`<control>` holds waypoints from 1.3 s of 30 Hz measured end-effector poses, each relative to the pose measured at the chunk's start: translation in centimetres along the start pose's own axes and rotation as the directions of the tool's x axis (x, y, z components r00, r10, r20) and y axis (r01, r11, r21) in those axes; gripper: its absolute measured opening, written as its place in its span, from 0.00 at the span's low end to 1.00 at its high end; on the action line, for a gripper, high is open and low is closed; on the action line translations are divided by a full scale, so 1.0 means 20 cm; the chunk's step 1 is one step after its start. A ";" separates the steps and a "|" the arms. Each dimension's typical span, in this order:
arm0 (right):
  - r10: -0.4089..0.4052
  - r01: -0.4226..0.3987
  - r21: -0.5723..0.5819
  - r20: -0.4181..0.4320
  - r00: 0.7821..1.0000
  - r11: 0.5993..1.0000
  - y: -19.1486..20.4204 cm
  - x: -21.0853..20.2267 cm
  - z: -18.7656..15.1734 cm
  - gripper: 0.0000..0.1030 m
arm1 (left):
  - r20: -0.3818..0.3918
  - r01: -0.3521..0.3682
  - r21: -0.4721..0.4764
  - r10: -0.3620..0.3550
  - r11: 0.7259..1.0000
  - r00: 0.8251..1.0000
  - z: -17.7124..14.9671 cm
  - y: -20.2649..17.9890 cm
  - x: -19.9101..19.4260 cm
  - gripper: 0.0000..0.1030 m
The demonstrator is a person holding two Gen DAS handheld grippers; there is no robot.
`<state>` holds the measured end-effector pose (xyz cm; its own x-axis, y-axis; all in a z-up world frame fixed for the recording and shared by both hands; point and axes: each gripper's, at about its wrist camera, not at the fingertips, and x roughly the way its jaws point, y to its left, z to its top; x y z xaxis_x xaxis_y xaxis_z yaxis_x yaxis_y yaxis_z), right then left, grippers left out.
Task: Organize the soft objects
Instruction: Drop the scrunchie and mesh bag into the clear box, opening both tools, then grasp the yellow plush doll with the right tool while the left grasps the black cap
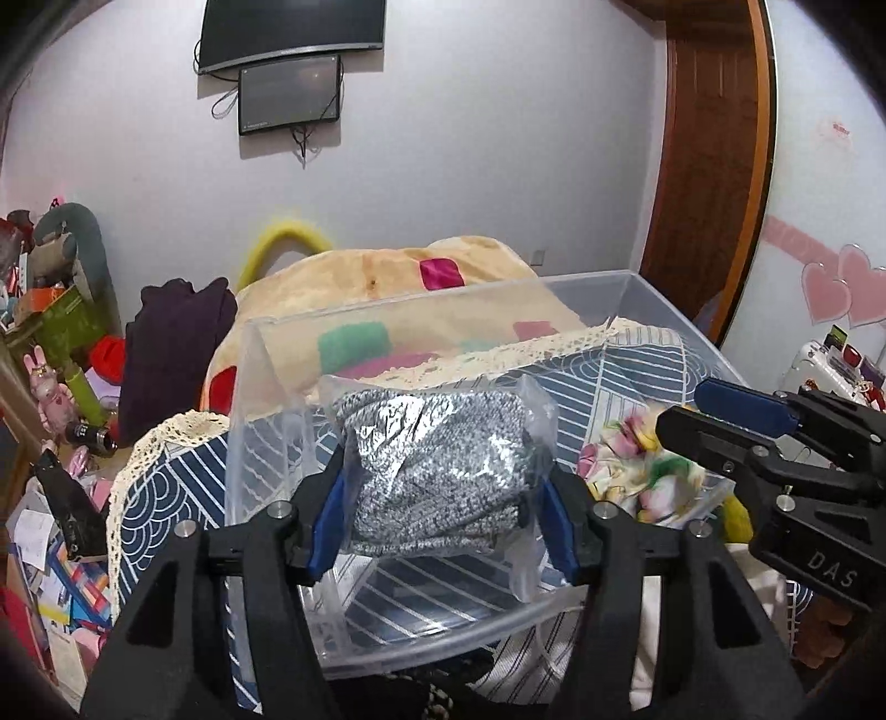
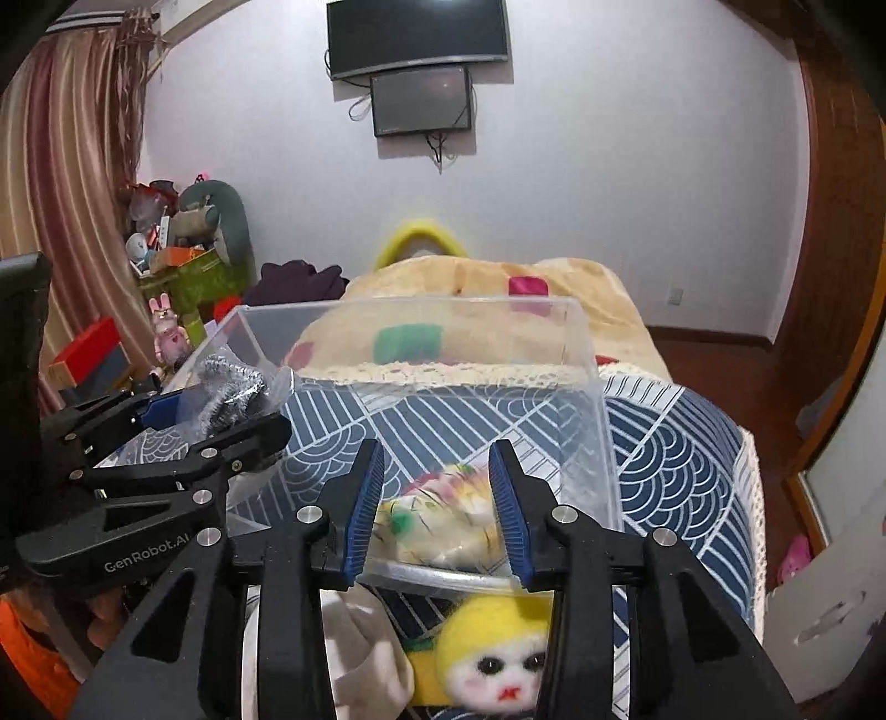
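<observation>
Grey knit, bagged in clear plastic (image 1: 437, 471): pinched between the blue pads of the left gripper (image 1: 440, 515), held level over the near left corner of the clear plastic bin (image 1: 664, 299). A floral soft item (image 1: 642, 471) lies inside the bin at right. The right gripper (image 1: 736, 421) juts in from the right edge, above the bin's right side.

Right wrist view: right gripper (image 2: 437, 509) level, jaws wide, nothing between them, poised at the bin's (image 2: 587, 343) near wall over the floral item (image 2: 443, 515). A yellow-hooded doll (image 2: 493, 659) lies outside, below the rim. Left gripper (image 2: 221, 421) at left, clamping the bagged knit (image 2: 232, 387).

home bedroom: bed (image 2: 637, 421), wall tv (image 2: 415, 36)
</observation>
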<state>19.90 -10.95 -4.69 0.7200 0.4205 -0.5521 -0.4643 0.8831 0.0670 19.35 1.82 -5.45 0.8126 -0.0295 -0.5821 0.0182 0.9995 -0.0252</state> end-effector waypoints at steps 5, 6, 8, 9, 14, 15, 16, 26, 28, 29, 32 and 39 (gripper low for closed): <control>-0.006 0.006 -0.002 0.061 0.998 1.000 -0.02 -0.12 0.01 0.39 | 0.033 0.045 -0.027 -0.044 0.999 0.999 0.01 0.03 -0.10 0.69; -0.008 0.009 -0.002 0.069 0.998 1.000 -0.02 -0.14 0.01 0.40 | 0.045 0.048 -0.034 -0.046 0.998 0.998 0.01 0.04 -0.13 0.76; -0.012 0.012 -0.002 0.095 0.995 1.000 -0.02 -0.20 0.00 0.42 | 0.078 0.056 -0.043 -0.052 0.997 0.996 0.00 0.05 -0.19 0.84; -0.013 0.013 0.000 0.101 0.995 1.000 -0.01 -0.21 0.00 0.43 | 0.095 0.058 -0.046 -0.054 0.997 0.994 0.00 0.05 -0.23 0.87; -0.024 0.023 0.009 0.134 0.991 1.000 -0.02 -0.28 -0.03 0.53 | 0.130 0.055 -0.038 -0.050 0.998 0.990 -0.05 0.06 -0.35 0.97; -0.030 0.029 0.009 0.136 0.990 1.000 -0.02 -0.29 -0.04 0.53 | 0.132 0.054 -0.037 -0.049 0.998 0.990 -0.07 0.06 -0.37 0.97; -0.036 0.035 0.010 0.138 0.990 0.999 -0.02 -0.30 -0.05 0.55 | 0.129 0.048 -0.036 -0.043 0.998 0.991 -0.09 0.06 -0.38 0.98; -0.087 0.085 0.039 0.049 0.995 0.996 -0.11 -0.23 -0.24 0.74 | 0.034 0.030 -0.065 -0.028 0.997 0.999 -0.29 0.07 -0.32 0.99; -0.079 0.077 0.052 0.039 0.996 0.996 -0.13 -0.20 -0.24 0.74 | 0.012 0.018 -0.060 -0.017 0.998 1.000 -0.33 0.07 -0.29 0.99; -0.070 0.068 0.055 0.036 0.997 0.996 -0.14 -0.21 -0.26 0.74 | 0.006 0.019 -0.059 -0.018 0.998 1.000 -0.35 0.08 -0.28 0.99; -0.043 0.042 0.055 0.017 0.999 0.998 -0.14 -0.19 -0.28 0.68 | -0.020 0.017 -0.057 -0.018 0.998 1.000 -0.40 0.07 -0.24 0.99; 0.003 -0.001 0.065 -0.028 1.000 0.998 -0.13 -0.13 -0.32 0.40 | -0.077 0.057 -0.085 -0.064 0.995 0.995 -0.46 0.11 -0.15 0.99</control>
<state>15.93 -15.74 -8.65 0.7037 0.4171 -0.5751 -0.4307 0.8943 0.1217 11.63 3.97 -11.26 0.7622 -0.0941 -0.6404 0.0155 0.9917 -0.1273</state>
